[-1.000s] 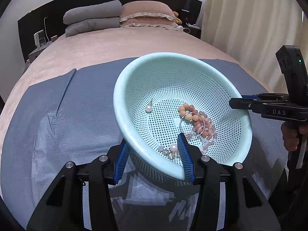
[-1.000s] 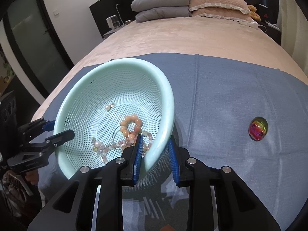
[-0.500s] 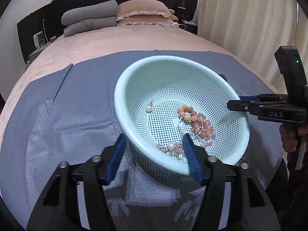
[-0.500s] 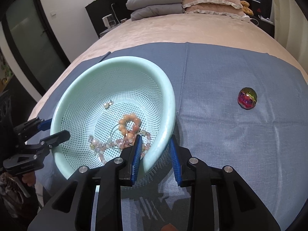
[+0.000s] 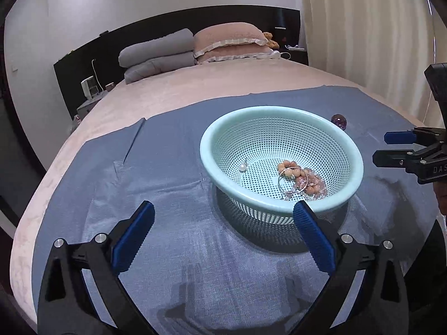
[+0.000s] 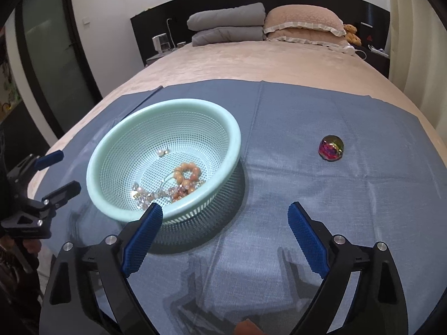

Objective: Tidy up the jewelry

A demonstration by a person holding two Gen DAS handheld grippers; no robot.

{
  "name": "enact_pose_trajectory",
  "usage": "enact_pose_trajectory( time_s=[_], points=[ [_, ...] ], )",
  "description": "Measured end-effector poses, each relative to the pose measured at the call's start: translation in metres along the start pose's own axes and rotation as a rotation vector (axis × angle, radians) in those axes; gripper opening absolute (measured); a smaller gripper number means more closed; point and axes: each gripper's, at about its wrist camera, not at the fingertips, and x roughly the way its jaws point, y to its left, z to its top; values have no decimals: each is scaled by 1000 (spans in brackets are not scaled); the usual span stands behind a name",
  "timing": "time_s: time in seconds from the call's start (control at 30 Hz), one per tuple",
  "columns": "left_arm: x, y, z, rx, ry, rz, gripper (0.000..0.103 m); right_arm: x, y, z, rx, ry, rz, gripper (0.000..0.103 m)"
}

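A mint-green mesh basket [image 5: 346,150] [image 6: 111,142] stands upright on the blue cloth. Inside lie a peach bead bracelet [image 5: 290,169] [image 6: 187,173], a thin silver ring bangle [image 5: 293,181], clear crystal beads [image 6: 142,195] and a pearl earring [image 5: 243,167] [image 6: 161,153]. An iridescent round gem [image 6: 331,148] [image 5: 339,119] lies on the cloth right of the basket. My left gripper [image 5: 223,215] is open and empty, just in front of the basket. My right gripper [image 6: 223,215] is open and empty, at the basket's near right side.
The blue cloth [image 6: 307,117] covers the near part of a beige bed [image 6: 251,58]. Grey and pink pillows [image 6: 265,22] lie at the headboard. A curtain [image 5: 363,28] hangs on the right. A nightstand with small devices [image 5: 89,92] stands at the far left.
Both grippers let go of the basket's rim, opened wide and drew back. The basket, tilted and lifted before, now rests level on the cloth.
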Motion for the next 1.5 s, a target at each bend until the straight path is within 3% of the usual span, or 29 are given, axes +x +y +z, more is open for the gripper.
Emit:
enact_pose_trajectory(
  time_s=[0.2, 0.33, 0.4, 0.53, 0.6, 0.67, 0.9, 1.5],
  points=[
    [-20, -14, -8, -2, -20, 2, 97, -11, 20, -21, -126, 0, -65, 95],
    [-19, -16, -11, -42, 29, -14, 97, -18, 32, -31, -151, -37, -132, 95],
    [-20, -14, -11, -76, 19, 26, 97, -24, 33, -32, -153, -59, -130, 96],
    [-19, -6, -12, -152, 33, -20, 97, -31, 39, -30, -178, -70, -119, 95],
    [-20, -4, -12, -166, 31, 4, 97, -35, 39, -28, -176, -91, -139, 95],
    [-20, -5, -11, -161, 23, 49, 97, -37, 39, -27, -167, -95, -144, 95],
    [-23, -22, -5, -92, 15, 67, 97, -35, 32, -25, -134, -86, -147, 95],
    [-22, -30, -4, -91, 20, 68, 97, -32, 28, -25, -113, -79, -160, 95]
  ],
)
